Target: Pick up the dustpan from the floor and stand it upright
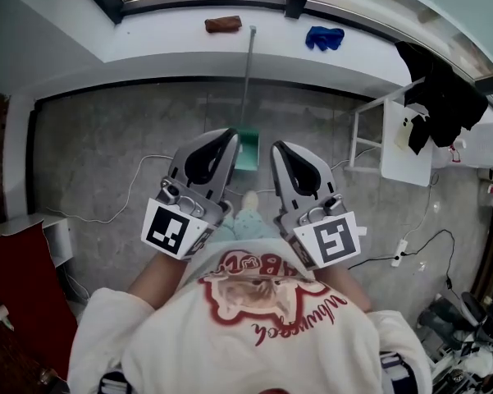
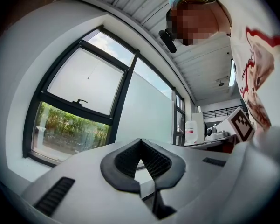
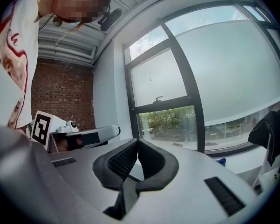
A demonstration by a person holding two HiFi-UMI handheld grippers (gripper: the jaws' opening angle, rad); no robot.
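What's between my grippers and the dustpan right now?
Nothing visible. The green dustpan sits on the floor just past the tips of the left gripper and right gripper, both shut and empty. A white cable lies off to the left.

Teal-green shows on the dustpan (image 1: 248,153), its handle pale grey, over a grey marbled floor (image 1: 107,154). The left gripper (image 1: 228,138) and right gripper (image 1: 277,148) are silver-grey with black pads and black-and-white square markers. The sweater (image 1: 254,335) is white with red print. On the white sill (image 1: 148,43) lie a brown cloth (image 1: 222,24) and a blue cloth (image 1: 324,37).
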